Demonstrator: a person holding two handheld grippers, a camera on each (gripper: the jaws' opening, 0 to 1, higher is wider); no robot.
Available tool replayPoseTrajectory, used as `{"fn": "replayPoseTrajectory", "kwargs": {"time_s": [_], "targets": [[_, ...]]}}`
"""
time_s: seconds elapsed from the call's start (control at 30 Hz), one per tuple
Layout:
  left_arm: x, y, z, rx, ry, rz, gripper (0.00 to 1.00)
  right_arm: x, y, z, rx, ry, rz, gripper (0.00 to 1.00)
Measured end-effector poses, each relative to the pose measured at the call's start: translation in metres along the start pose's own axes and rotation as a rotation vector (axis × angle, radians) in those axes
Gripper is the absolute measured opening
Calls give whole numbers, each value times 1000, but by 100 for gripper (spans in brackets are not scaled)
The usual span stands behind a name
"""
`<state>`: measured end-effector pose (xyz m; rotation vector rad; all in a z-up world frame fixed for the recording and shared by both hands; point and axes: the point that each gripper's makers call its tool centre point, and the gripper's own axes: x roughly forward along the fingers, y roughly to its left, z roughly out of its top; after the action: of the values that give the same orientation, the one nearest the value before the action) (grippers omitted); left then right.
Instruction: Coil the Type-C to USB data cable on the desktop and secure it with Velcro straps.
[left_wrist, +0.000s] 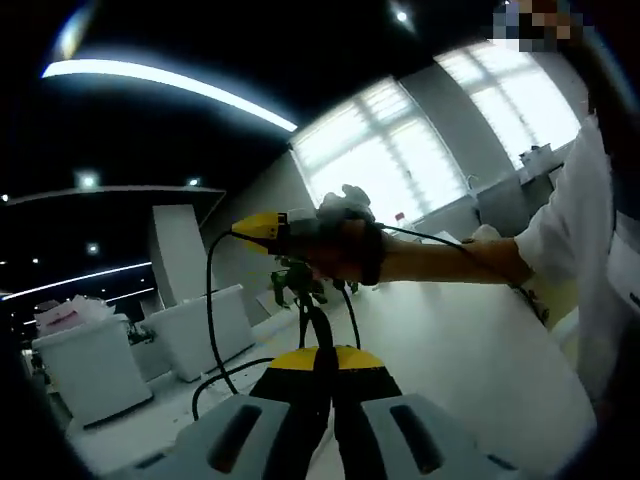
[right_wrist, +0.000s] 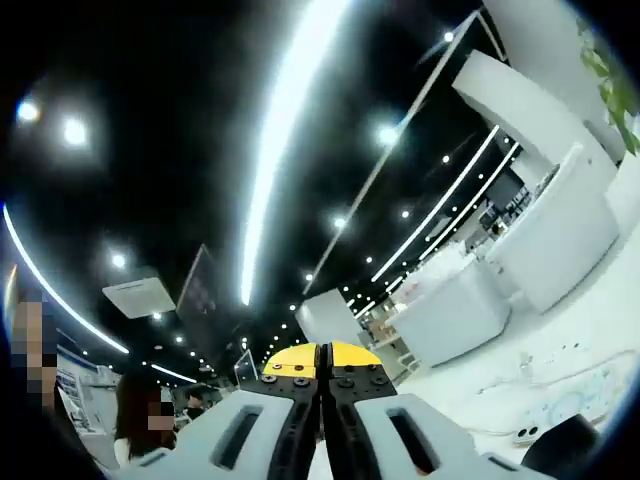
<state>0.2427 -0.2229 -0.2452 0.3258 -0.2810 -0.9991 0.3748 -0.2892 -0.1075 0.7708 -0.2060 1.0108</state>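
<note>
Cable (left_wrist: 209, 300), thin, limp, light, seen dangling from right gripper (left_wrist: 262, 227); left gripper (left_wrist: 322, 385) pinching cable strand; right jaws pressed together.

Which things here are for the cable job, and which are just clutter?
Job: black cable; left hand-held gripper; right hand-held gripper; white table.
Lying about: white counters; green plant; ceiling lights.

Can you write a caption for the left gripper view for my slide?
The left tool, jaws shut, points over a white desktop toward the right tool held in a person's hand, black cable hanging down.
</note>
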Motion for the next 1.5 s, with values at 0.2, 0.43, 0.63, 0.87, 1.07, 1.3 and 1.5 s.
{"fn": "replayPoseTrajectory", "kwargs": {"time_s": [0.2, 0.43, 0.63, 0.87, 1.07, 1.3, 1.5], "targets": [[3, -13, 2, 39, 1, -37, 5, -8, -13, 49, 140, -175, -21, 1], [5, -4, -10, 94, 70, 10, 4, -36, -55, 82, 135, -259, -148, 0], [-6, 24, 14, 62, -18, 118, 4, -61, -86, 40, -120, -25, -351, 1], [-16, 51, 23, 50, -23, 205, 4, -104, -135, -17, -353, 288, -591, 2], [-21, 60, 23, 42, -23, 225, 5, -130, -160, -30, -637, 416, -670, 29], [-19, 55, 27, 66, -45, 176, 5, -77, -90, -90, -410, 474, -302, 24], [-18, 47, 28, 92, -55, 136, 5, -49, -58, -162, -200, 685, -81, 30]]}}
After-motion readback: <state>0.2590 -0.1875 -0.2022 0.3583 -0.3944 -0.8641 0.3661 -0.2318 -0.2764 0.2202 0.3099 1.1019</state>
